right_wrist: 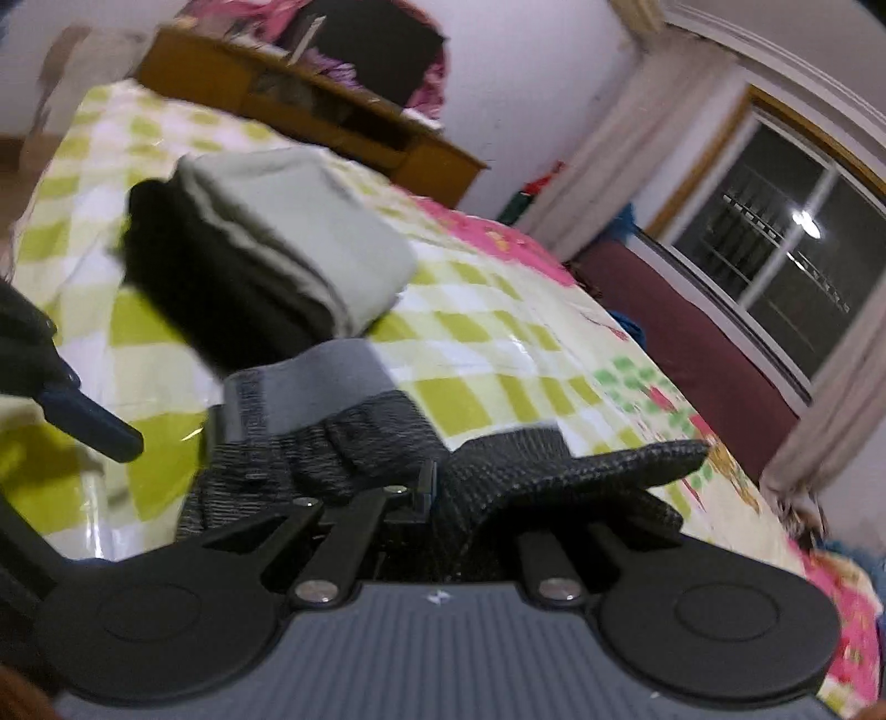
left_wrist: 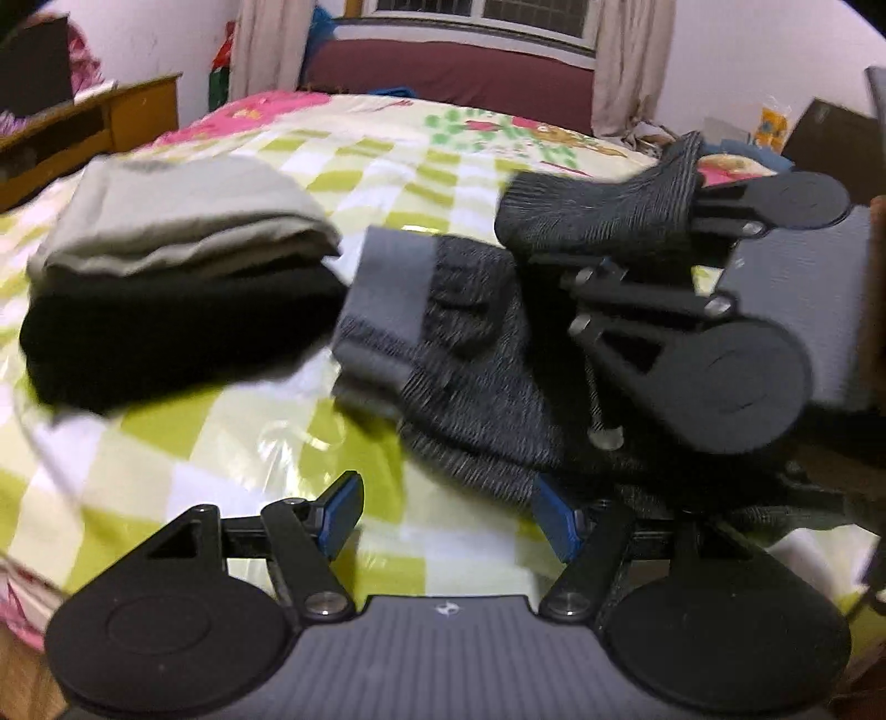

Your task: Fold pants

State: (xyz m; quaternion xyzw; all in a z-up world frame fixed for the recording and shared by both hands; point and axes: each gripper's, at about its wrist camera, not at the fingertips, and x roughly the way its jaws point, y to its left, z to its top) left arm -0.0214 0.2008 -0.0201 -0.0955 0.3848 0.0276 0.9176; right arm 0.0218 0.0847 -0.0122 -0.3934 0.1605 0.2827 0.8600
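While right gripper clamps pants fold, left gripper gapes empty just beside them.

no readable text, labels or numbers anywhere

The right tongs pinch a fold of the dark grey pants above the checked bedspread.

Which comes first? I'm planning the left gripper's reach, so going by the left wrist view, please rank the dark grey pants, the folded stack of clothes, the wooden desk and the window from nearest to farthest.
1. Dark grey pants, just ahead, right of the open left gripper.
2. Folded stack of clothes, ahead on the left.
3. Wooden desk, beyond the bed's far left edge.
4. Window, on the back wall.
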